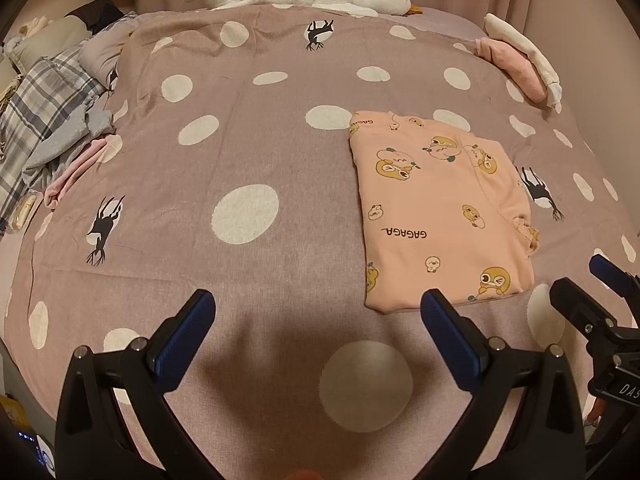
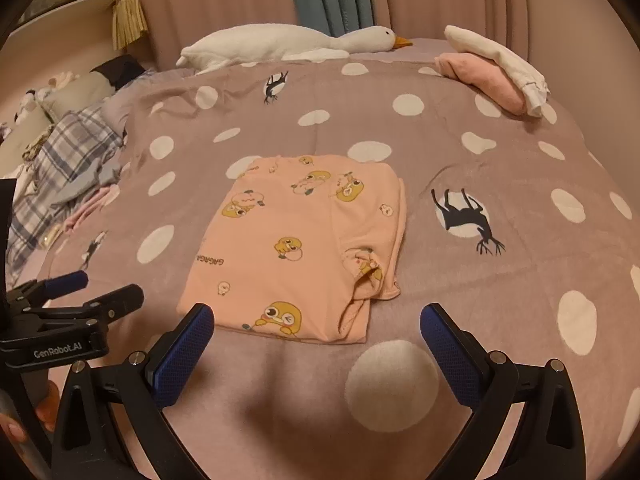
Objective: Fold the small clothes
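Pink top [image 2: 296, 248]: folded flat, mid bedspread [image 2: 460, 160], bare cloth all round.
R view only: cuff tucked at top's near-right corner.
Left gripper [image 1: 318, 312]: fingers spread, holding nothing, over near edge, left of top.
Right gripper [image 2: 316, 322]: spread, empty, just short of top's near hem.
Far edge: goose toy [image 2: 288, 46]; clothes pile [image 2: 496, 72] far right.

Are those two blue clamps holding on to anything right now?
No. The left gripper and right gripper are both open and empty; the folded pink garment lies free on the bedspread.
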`<state>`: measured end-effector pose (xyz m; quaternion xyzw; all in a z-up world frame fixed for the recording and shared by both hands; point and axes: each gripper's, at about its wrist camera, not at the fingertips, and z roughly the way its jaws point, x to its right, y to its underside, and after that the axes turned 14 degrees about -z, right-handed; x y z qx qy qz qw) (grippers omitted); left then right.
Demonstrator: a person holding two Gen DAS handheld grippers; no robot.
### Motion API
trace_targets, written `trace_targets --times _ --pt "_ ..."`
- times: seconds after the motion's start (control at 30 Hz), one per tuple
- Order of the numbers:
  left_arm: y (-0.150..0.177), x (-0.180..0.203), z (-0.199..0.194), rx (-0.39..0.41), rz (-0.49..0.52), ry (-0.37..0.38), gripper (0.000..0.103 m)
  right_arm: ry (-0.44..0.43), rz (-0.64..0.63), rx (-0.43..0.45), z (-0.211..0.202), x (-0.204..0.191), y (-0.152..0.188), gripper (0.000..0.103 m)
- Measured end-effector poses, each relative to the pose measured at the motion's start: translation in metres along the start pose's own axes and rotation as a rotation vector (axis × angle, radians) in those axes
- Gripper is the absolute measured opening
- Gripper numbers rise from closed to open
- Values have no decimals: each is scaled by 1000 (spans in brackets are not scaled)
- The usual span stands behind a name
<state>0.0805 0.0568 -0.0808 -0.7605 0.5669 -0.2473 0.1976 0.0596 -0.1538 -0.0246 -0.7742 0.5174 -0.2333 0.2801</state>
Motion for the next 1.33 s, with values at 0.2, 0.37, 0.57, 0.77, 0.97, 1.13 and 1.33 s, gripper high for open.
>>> trace_targets --times 0.2,0.37,0.57,0.77,0.97,1.13,1.33 --pt "-1 1 0 2 5 3 103 4 -9 -1 0 -1 1 102" --pt "0 2 -1 5 7 1 103 1 -12 1 0 -1 1 102" --pt "0 3 -2 9 8 -3 103 0 -14 1 0 -1 1 102" --pt "0 3 -3 10 9 -4 103 0 -15 2 0 -1 1 102" --pt "0 3 -4 11 9 -7 103 2 -15 1 0 -1 1 102" --pt "-1 3 -6 19 12 -2 103 1 -16 4 -1 -1 1 102" --pt "-1 3 -8 26 12 -1 103 -2 -16 13 -3 -2 0 102"
